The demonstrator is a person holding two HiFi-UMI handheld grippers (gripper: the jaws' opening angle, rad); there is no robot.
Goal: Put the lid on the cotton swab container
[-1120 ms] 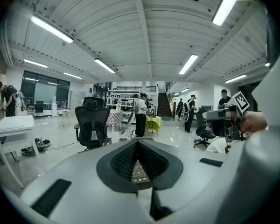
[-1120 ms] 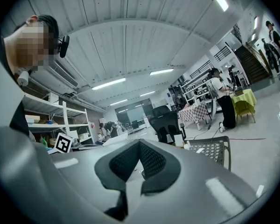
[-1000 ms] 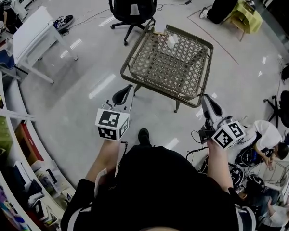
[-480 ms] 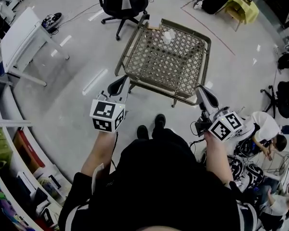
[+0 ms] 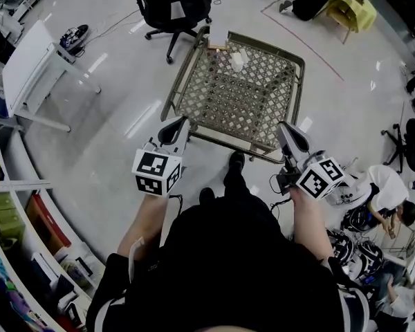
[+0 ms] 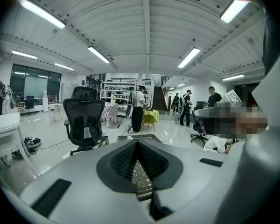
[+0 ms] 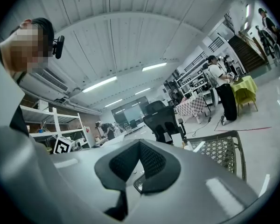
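1. Head view.
   - The left gripper and right gripper are held in front of the person. Both are short of the table and touch nothing.
   - The container, small and whitish, stands on the mesh near the table's far edge, well apart from both tools.
   - A white piece sits at the far rim just beyond it. Whether that is the lid cannot be told.
   - Risk: the reach across the table is long, and a hasty lean could knock the light container over or shove it against the rim. The open weave gives an uneven seat, so a tipped container may roll.

2. Left gripper view.
   - The jaws are together at the tips with nothing between them. Only table mesh shows through the gap lower down.
   - A chair stands beyond. The container is not seen here.
   - Risk: if the tool arrives with its jaws closed, it would nudge the part rather than grasp it. The jaws need parting before contact.

3. Right gripper view.
   - The jaws are likewise closed on nothing.
   - The table's corner lies to the right, off the jaw line.
   - Risk: the aim is off target, and if the lid is misidentified the wrong piece gets lifted.
   - Risk: a lid lowered tilted would likely jam or slide off. Pressing it home with one tool alone could tip the container, so the other tool should steady it.
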